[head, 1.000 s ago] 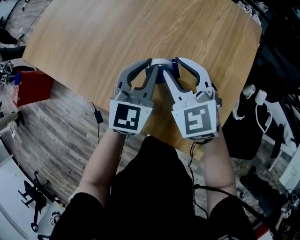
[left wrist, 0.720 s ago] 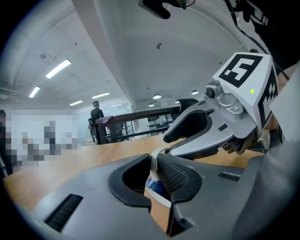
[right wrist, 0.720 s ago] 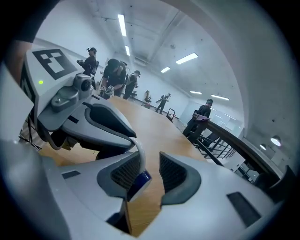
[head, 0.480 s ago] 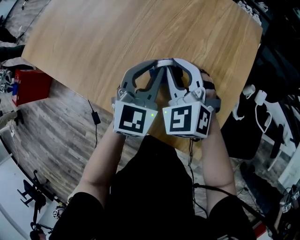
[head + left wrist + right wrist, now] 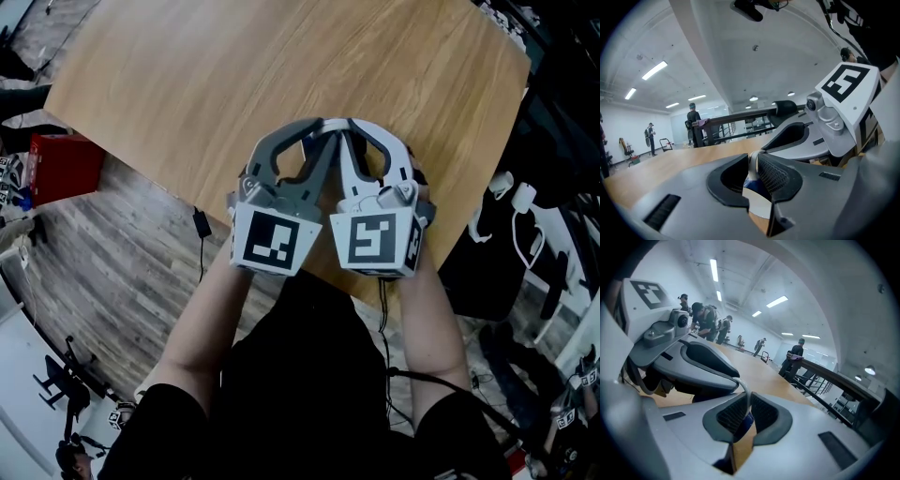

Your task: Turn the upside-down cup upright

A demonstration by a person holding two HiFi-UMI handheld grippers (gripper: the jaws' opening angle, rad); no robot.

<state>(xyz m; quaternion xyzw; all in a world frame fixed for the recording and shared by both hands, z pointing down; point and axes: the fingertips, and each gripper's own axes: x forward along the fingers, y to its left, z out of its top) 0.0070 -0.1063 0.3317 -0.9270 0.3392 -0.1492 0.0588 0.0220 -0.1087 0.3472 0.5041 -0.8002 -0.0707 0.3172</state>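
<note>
cup (bluish?) in left gripper; right gripper just clamped it

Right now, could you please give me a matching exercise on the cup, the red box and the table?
1 cup
2 red box
3 table

A on the floor beside the table
B light wood
C rim pinched by the left gripper and the right gripper

Pairs: 1-C, 2-A, 3-B.
The right gripper's jaws have just been closing, with the cup's rim between them.

Wooden table over grey plank floor, ceiling strip lights
</note>
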